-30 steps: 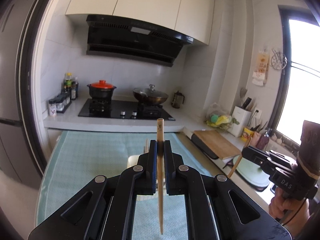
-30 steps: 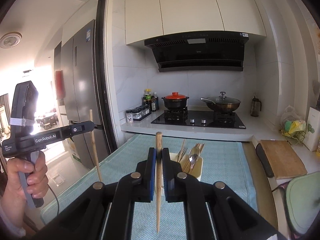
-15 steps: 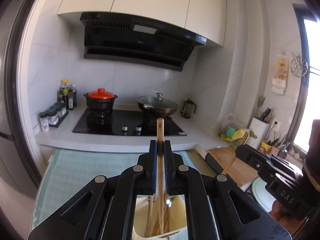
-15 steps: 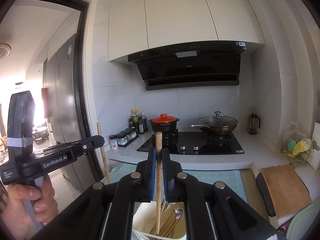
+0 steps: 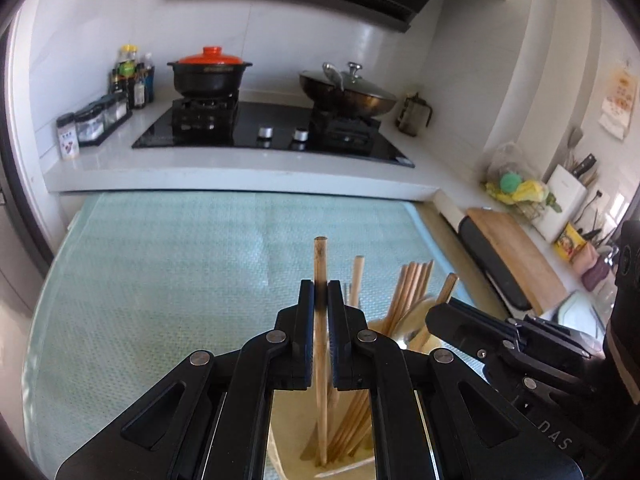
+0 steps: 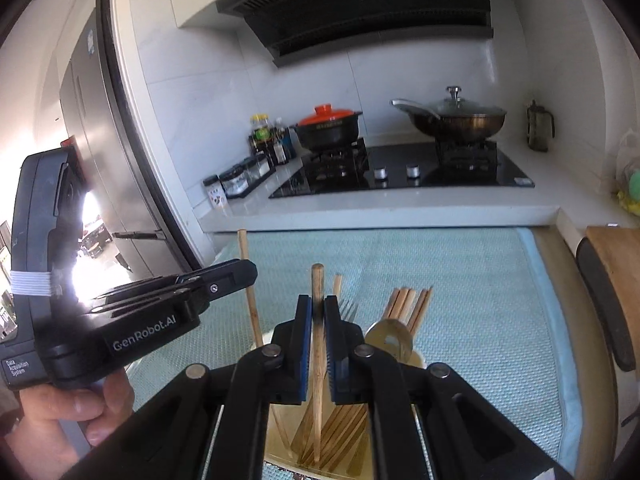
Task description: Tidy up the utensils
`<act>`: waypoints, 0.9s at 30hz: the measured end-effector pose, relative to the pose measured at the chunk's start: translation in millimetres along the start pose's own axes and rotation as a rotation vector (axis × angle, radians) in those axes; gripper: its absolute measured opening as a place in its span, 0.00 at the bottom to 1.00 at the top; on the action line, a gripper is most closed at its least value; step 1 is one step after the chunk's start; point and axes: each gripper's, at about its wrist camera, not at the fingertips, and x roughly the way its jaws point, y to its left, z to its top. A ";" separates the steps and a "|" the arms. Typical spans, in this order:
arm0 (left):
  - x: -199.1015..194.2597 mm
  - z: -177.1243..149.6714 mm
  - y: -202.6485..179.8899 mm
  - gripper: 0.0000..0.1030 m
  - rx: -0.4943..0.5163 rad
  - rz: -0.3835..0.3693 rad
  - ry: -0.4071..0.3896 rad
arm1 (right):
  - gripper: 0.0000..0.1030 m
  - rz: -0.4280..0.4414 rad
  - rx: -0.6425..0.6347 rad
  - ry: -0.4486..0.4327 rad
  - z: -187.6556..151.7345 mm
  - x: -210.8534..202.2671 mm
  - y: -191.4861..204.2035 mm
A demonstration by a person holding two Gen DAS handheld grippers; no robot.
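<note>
Covering kitchen table (image 5: 160,280): teal mat (image 5: 180,264)

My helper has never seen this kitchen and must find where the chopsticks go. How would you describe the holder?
Find the pale green mat spread in front of the stove. On its near right part stands a cream holder, open at the top. It is the only container on the mat, and wooden chopsticks and a metal spoon stick out of it.
</note>
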 end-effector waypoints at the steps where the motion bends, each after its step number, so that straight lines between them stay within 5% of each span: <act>1: 4.4 -3.1 0.0 0.04 0.001 0.005 0.012 | 0.06 0.000 0.009 0.015 -1.0 6.2 -1.6; 6: 11.2 -7.8 6.1 0.06 -0.015 0.028 0.032 | 0.10 0.009 0.058 0.074 -0.8 27.3 -8.8; 7: 9.0 -7.8 8.9 0.14 -0.022 0.032 0.029 | 0.13 0.005 0.065 0.084 -0.3 29.1 -9.5; 10: -10.5 -10.0 14.0 0.47 -0.028 0.050 -0.002 | 0.50 -0.007 0.062 0.062 0.9 20.1 -8.3; 15: -75.6 -28.4 9.3 0.96 0.016 0.121 -0.107 | 0.62 -0.044 0.006 -0.002 1.5 -25.7 4.2; 20: -143.7 -69.7 -11.0 1.00 0.085 0.241 -0.200 | 0.85 -0.128 -0.068 -0.047 -17.1 -95.1 28.1; 23: -163.4 -98.7 -20.5 1.00 0.101 0.256 -0.126 | 0.88 -0.161 -0.112 -0.040 -43.4 -132.0 47.5; 27: -181.2 -138.5 -46.5 1.00 0.183 0.422 -0.106 | 1.00 -0.232 -0.145 -0.043 -85.8 -172.4 73.8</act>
